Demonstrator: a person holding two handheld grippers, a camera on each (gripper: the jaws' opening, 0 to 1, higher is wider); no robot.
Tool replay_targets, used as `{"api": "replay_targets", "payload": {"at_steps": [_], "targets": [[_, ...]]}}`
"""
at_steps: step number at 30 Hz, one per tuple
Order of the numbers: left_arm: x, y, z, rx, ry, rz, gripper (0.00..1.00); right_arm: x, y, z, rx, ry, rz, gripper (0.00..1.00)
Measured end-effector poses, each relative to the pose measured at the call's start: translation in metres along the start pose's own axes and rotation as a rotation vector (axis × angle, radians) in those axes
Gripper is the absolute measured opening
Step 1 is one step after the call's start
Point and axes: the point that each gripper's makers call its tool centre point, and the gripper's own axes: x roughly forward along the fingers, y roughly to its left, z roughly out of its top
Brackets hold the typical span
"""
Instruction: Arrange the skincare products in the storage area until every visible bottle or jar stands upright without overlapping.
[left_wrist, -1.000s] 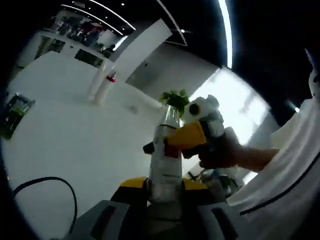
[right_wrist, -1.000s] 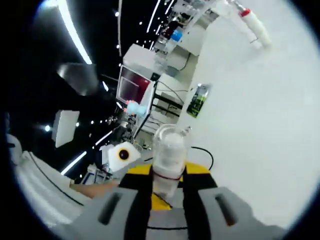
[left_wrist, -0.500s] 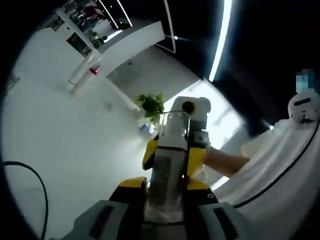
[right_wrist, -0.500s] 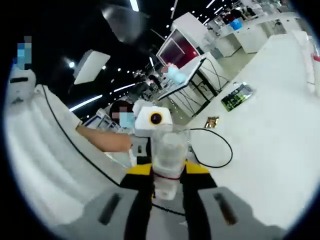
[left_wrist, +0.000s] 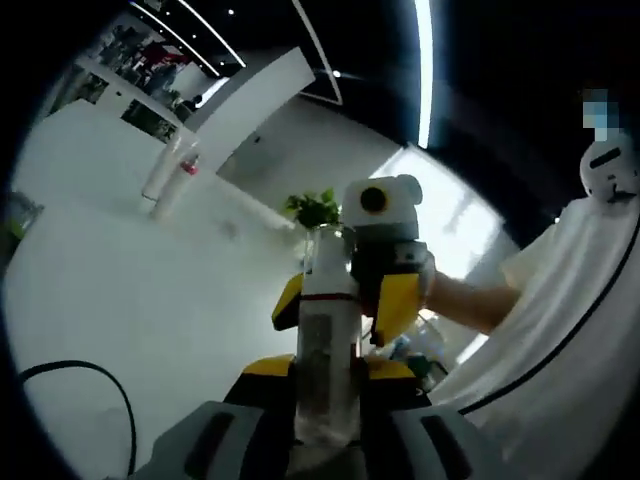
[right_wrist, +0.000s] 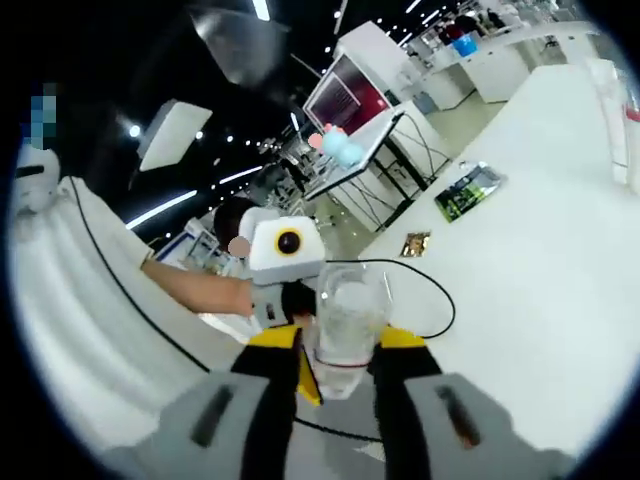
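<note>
Bottle: a clear bottle (left_wrist: 325, 345) with a white neck and thin red band is up in the air, caught between both tools, well above the white table (left_wrist: 150, 290)
Left gripper: the left gripper (left_wrist: 322, 425) pinches the bottle's lower body, jaws tight on both sides
Right gripper: the right gripper (right_wrist: 340, 372) clamps the clear cap end of the same bottle (right_wrist: 345, 325), coming at it from the opposite side; in the left gripper view it sits at right of the bottle's neck (left_wrist: 385, 300), a hand (left_wrist: 425, 290) behind it
Far bottles: two tall white bottles (left_wrist: 170, 175), one with a red collar, stand on the far left of the table
Table extras: a green packet (right_wrist: 465, 190), a small sachet (right_wrist: 414, 243) and a black cable (right_wrist: 440, 300) lie on the table
Background: a green plant (left_wrist: 318, 208) just beyond the table's far edge
</note>
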Motion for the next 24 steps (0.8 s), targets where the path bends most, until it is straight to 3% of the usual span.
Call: {"api": "replay_targets", "payload": {"at_steps": [8,12,16,18,24], "targets": [[0.002,0.006,-0.005,0.057,0.030,0.040,0.24,-0.024,-0.012,0.012,-0.082,0.076,-0.076,0.28],[0.005,0.006,-0.011,0.089,0.063,0.048,0.24,-0.027,-0.015,0.002,-0.056,0.170,-0.103,0.23],[0.006,0.006,-0.020,0.128,0.112,0.055,0.24,-0.018,-0.002,0.003,-0.101,0.165,-0.065,0.19],[0.006,0.008,-0.023,0.142,0.131,0.072,0.25,-0.015,-0.002,-0.001,-0.163,0.190,-0.082,0.19],[0.003,0.006,-0.020,0.185,0.118,0.082,0.25,-0.014,0.009,0.002,-0.265,0.223,-0.101,0.18]]}}
